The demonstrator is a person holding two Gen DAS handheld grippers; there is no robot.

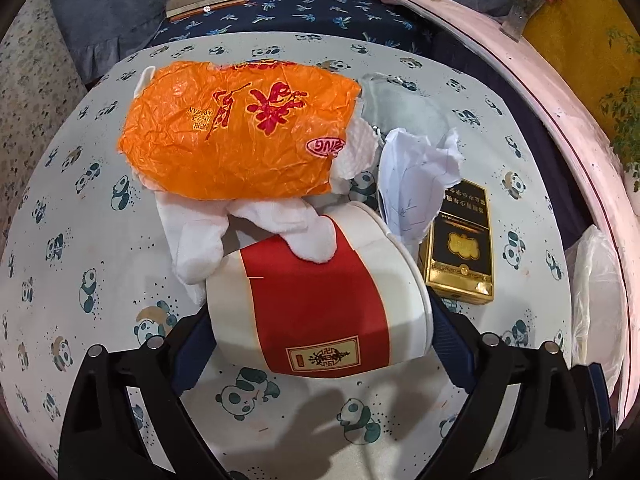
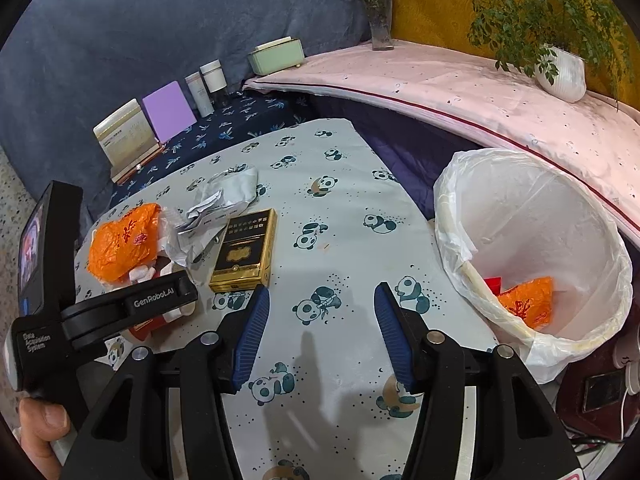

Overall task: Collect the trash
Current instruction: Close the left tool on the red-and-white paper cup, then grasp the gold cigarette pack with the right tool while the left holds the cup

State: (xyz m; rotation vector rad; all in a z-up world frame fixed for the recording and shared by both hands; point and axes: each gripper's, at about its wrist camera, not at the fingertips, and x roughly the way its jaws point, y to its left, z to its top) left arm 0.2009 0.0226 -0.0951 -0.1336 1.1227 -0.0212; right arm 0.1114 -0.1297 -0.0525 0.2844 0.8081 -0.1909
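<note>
A: Surface?
B: Table (image 2: 344,184) under a panda-print cloth. A bin (image 2: 532,248) lined with a white bag stands at its right edge; an orange wrapper and a red scrap lie inside.

A: Trash still on the table?
B: Orange bag (image 1: 240,132) at the far left, on white tissue (image 1: 192,240). Red-and-white paper cup (image 1: 320,300) on its side in front of it. Crumpled paper (image 1: 416,176) and a black-and-gold box (image 1: 460,248) just right of the cup.

A: Grippers?
B: Left gripper (image 1: 320,344): fingers clamped on the cup's sides. Right gripper (image 2: 320,340): fingers apart, holding nothing, over bare cloth near the box.
</note>
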